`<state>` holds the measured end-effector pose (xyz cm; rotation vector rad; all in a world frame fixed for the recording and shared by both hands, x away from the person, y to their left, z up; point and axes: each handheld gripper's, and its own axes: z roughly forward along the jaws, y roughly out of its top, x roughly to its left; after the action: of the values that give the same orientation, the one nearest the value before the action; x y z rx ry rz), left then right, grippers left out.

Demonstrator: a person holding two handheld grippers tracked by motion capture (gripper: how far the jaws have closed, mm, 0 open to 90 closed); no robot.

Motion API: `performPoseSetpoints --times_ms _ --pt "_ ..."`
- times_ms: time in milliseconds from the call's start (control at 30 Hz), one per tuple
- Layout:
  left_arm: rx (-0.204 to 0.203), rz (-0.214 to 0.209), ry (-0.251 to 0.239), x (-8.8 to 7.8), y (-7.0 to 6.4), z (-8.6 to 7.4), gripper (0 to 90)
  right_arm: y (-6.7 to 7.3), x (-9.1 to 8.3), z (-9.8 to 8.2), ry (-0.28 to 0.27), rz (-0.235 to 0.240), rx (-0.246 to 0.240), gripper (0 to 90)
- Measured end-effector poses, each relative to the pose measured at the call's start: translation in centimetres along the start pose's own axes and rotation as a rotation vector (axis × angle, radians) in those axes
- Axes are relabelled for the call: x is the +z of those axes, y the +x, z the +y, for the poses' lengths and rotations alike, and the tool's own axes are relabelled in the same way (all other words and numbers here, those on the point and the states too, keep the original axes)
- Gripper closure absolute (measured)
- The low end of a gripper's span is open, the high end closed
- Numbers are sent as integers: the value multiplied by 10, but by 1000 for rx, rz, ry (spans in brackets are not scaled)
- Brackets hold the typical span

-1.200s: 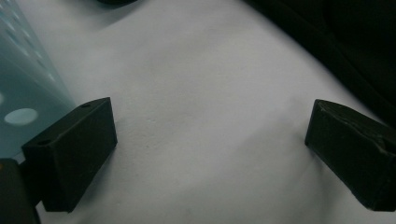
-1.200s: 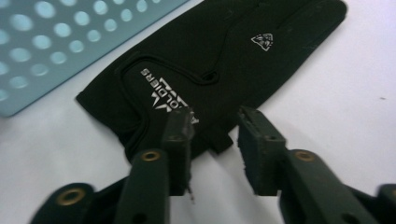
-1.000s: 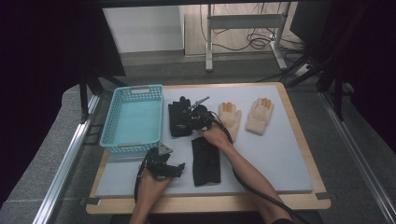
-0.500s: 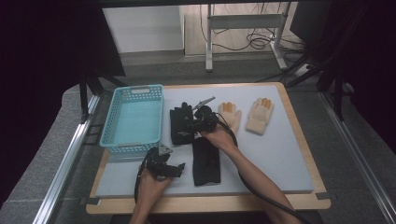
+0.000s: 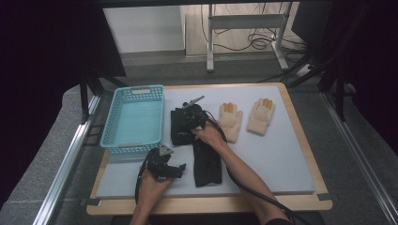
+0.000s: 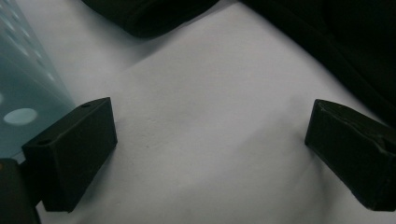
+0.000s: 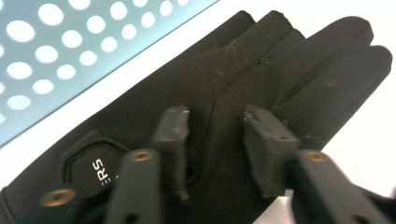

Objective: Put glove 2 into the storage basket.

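Gloves lie on a pale grey mat (image 5: 281, 154) that covers a wooden counter (image 5: 305, 140). One black glove (image 5: 180, 126) rests flat just beside a turquoise basket (image 5: 136, 117), fingers pointing away from the person. The right claw (image 5: 193, 114) hovers over it; its body hides the glove's middle in the high view. In the right gripper view that claw (image 7: 212, 122) shows blurred jaws that have just been opening and now stand apart above the glove's palm (image 7: 261, 79), pressing on nothing. A small logo patch near the cuff is half covered, with only a few white letters readable.

A second black glove (image 5: 206, 161) lies nearer the person, partly under the right forearm. The left claw (image 5: 166, 166) rests low on the mat below the basket's near corner, jaws spread wide with bare mat between them. In the left gripper view (image 6: 205, 154), dark glove fabric is cut off at the top and right edges, and which glove it is cannot be told.

Two cream gloves with orange fingertips (image 5: 244, 117) lie side by side further right, well apart from both claws.
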<state>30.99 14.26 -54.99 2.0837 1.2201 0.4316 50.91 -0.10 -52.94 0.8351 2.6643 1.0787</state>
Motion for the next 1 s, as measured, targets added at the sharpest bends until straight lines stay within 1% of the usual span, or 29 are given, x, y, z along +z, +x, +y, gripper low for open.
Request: performPoseSetpoints --times_ms 67,100,133,200,267,333,367,433,500,667,733,800,867,900,933,1000 --pt "0 0 0 0 0 0 24 0 0 1 9 -4 20 721" --pt "0 0 0 0 0 0 24 0 0 1 9 -4 20 721" --pt "0 0 0 0 0 0 24 0 -1 1 6 9 36 825" --pt "0 0 0 0 0 0 23 0 -2 0 0 12 57 859" --pt "0 0 0 0 0 0 24 0 -3 0 2 13 65 869" --pt "0 0 0 0 0 0 24 0 -4 1 4 12 58 872" --pt "0 0 0 0 0 0 24 1 -6 3 6 2 46 876" --pt "0 0 0 0 0 0 24 1 -12 5 -15 -3 47 877" --pt "-2 -1 -1 0 0 0 24 -1 -20 8 -32 1 52 878" --pt "-1 -1 -1 0 0 0 24 -1 -44 16 -78 13 68 878" --pt "1 1 1 0 0 0 24 2 -55 19 -94 9 67 878" --pt "-1 0 -1 0 0 0 24 4 -66 22 -107 2 51 878" --pt "0 0 0 0 0 0 24 5 -78 24 -121 6 52 878" --pt "0 0 0 0 0 0 24 5 -78 24 -121 6 52 878" --pt "0 0 -2 0 0 0 24 7 -90 24 -136 14 55 877" --pt "0 0 0 0 0 0 24 10 -103 22 -141 14 43 878"
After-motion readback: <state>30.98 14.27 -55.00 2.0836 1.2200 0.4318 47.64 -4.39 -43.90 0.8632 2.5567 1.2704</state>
